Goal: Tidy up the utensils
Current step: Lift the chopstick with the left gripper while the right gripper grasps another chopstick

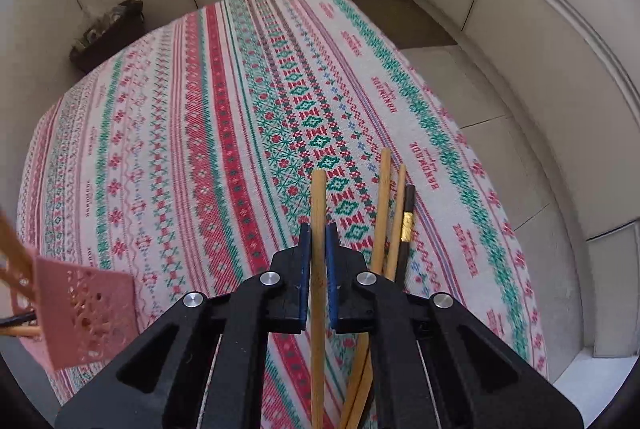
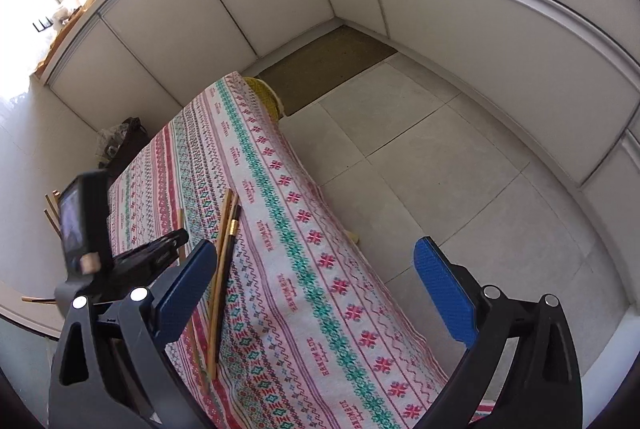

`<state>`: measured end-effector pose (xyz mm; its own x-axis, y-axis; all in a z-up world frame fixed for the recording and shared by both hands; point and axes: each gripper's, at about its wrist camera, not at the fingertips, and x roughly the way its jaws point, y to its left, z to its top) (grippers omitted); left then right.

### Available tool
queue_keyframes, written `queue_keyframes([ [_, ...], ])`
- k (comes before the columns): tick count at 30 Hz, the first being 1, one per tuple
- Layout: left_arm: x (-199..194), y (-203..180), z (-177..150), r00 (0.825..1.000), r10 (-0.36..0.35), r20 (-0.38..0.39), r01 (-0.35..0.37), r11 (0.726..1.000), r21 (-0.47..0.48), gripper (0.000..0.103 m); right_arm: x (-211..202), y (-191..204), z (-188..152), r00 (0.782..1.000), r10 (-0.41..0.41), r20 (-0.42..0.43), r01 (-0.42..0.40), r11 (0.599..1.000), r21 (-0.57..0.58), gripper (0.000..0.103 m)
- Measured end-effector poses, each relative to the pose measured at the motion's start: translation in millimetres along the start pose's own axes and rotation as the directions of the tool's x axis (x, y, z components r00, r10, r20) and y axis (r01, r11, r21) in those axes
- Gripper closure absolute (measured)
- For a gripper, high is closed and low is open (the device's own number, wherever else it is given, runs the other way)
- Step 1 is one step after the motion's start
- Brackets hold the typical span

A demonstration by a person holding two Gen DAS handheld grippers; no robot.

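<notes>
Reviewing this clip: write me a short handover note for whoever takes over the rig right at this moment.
Left gripper: shut on one wooden chopstick.
Right gripper: open, empty, above the table edge.
Remaining chopsticks, two wooden and a dark one with a gold band, lie beside it on the patterned tablecloth.
Pink perforated holder at the left already holds some sticks.
Left to do: put away the gripped stick, then the others.

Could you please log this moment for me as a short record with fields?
surface: patterned tablecloth
left claw: shut on one wooden chopstick
right claw: open, nothing between its pads
loose chopsticks: lying on the cloth to the right of the held one, one dark with a gold band
holder: pink perforated holder at the left edge of the left view
</notes>
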<state>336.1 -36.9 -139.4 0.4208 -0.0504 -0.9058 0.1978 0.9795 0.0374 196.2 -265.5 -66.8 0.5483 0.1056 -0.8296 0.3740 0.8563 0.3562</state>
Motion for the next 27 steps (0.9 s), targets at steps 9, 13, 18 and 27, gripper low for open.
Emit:
queue_keyframes([
  [9,-158,21,-83,0.963,-0.121,0.24,0.097,0.989,0.11,0.097,106,66,48,0.902,0.292,-0.318,-0.286,0.956,0.069,0.039],
  [13,-197,32,-115,0.939,-0.168,0.301,0.143,0.984,0.103,0.097,152,93,45,0.904,0.208,-0.375,-0.225,0.974,-0.002,0.065],
  [18,-213,44,-121,0.921,-0.182,0.345,0.16,0.983,0.089,0.097,174,111,42,0.927,0.125,-0.353,-0.162,0.984,-0.075,0.065],
  [27,-229,60,-131,0.918,-0.181,0.353,0.174,0.983,0.054,0.097,205,135,42,0.939,-0.053,-0.339,-0.018,0.979,-0.203,0.067],
])
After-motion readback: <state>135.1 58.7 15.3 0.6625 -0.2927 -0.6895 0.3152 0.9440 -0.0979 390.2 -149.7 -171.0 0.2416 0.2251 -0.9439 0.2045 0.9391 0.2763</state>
